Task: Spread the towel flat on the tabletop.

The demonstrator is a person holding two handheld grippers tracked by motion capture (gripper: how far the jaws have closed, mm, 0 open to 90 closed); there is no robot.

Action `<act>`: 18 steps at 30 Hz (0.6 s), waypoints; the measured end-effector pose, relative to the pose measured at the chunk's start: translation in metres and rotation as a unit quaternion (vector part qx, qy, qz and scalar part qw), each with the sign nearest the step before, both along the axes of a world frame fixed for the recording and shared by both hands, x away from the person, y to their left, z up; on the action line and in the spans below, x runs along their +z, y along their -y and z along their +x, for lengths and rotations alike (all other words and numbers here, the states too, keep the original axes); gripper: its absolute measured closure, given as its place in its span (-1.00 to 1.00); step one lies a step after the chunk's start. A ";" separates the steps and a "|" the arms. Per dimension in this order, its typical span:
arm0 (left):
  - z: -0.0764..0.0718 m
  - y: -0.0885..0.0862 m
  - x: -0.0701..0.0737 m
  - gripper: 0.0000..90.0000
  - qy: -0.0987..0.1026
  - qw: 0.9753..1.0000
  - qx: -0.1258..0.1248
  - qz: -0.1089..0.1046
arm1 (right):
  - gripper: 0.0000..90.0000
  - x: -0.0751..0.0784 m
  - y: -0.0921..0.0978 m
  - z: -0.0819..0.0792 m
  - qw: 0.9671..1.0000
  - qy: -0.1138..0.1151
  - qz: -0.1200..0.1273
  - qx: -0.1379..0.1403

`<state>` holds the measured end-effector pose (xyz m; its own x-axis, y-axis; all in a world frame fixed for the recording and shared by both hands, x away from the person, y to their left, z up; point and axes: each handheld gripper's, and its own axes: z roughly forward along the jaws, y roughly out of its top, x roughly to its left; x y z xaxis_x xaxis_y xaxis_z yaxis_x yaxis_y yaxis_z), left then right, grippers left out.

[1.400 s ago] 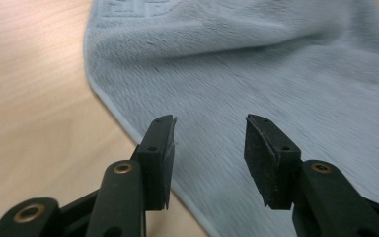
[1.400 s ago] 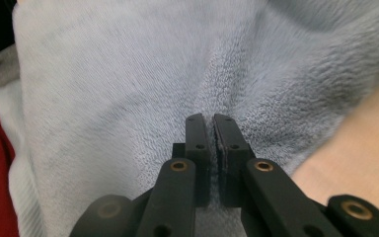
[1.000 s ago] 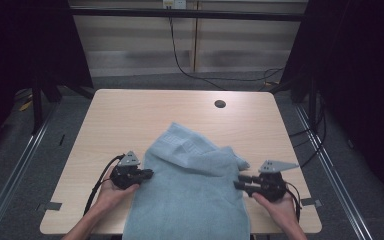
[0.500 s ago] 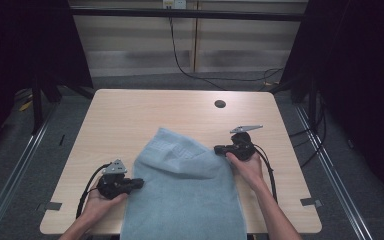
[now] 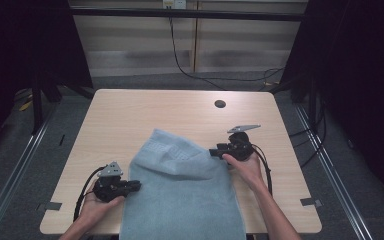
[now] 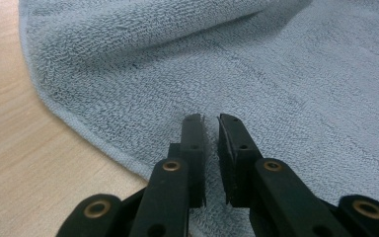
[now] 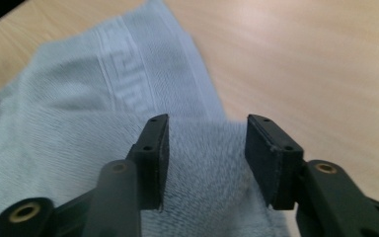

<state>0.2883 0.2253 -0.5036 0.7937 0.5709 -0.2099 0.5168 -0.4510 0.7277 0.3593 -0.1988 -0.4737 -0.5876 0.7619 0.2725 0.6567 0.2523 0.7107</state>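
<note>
Since the earlier frame the right claw has let go and stands wide at the folded blue towel's far right corner on the tabletop, while the left claw, nearly closed, rests on its left edge; smoothing or another fold likely follows.

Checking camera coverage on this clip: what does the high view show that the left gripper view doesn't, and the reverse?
High view alone: both hands, the right gripper at the towel's right edge, the table's far half with its dark round hole, cables and floor. Left gripper view alone: the towel's looped weave and hemmed edge up close, and the left gripper with its jaws nearly closed, a thin gap between them. Both share the blue towel, the wooden tabletop and the left gripper.
</note>
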 end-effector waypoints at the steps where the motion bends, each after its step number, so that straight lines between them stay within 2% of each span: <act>1: 0.001 0.000 0.000 0.81 -0.001 1.000 0.000 0.000 | 0.14 -0.007 -0.002 0.002 1.000 -0.017 -0.002 0.001; 2: 0.001 0.000 0.000 0.81 -0.001 1.000 0.000 -0.002 | 0.25 -0.012 -0.004 0.004 1.000 -0.025 -0.010 0.005; 3: 0.001 0.000 0.000 0.81 -0.002 1.000 0.000 -0.003 | 0.58 -0.016 -0.006 0.004 0.999 -0.028 -0.015 0.010; 4: 0.001 0.000 0.000 0.81 -0.002 1.000 -0.001 -0.003 | 0.99 -0.016 -0.008 0.005 1.000 -0.024 -0.016 0.010; 7: 0.000 0.000 0.000 0.81 0.000 1.000 0.002 -0.001 | 1.00 -0.004 -0.009 0.005 1.000 0.017 -0.010 0.002; 11: -0.001 0.000 0.000 0.81 0.002 1.000 0.001 0.001 | 1.00 0.034 -0.005 0.003 0.996 0.082 0.027 -0.010; 13: 0.000 0.000 0.000 0.80 0.001 1.000 0.000 0.000 | 1.00 0.049 -0.001 0.001 0.995 0.089 0.052 -0.009; 14: 0.000 0.000 0.000 0.80 0.000 1.000 -0.002 0.000 | 0.84 0.051 -0.001 0.000 0.996 0.077 0.048 -0.003; 16: 0.000 0.000 0.000 0.80 0.000 1.000 -0.002 -0.001 | 0.58 0.043 -0.002 -0.001 0.998 0.058 0.012 -0.002; 18: 0.000 0.000 0.000 0.80 -0.001 1.000 -0.001 -0.001 | 0.44 0.027 -0.001 -0.002 0.999 0.039 0.000 0.002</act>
<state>0.2884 0.2253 -0.5039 0.7949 0.5684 -0.2124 0.5166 -0.4503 0.7283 0.3577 -0.1974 -0.4462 -0.6109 0.7591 0.2248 0.5976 0.2559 0.7598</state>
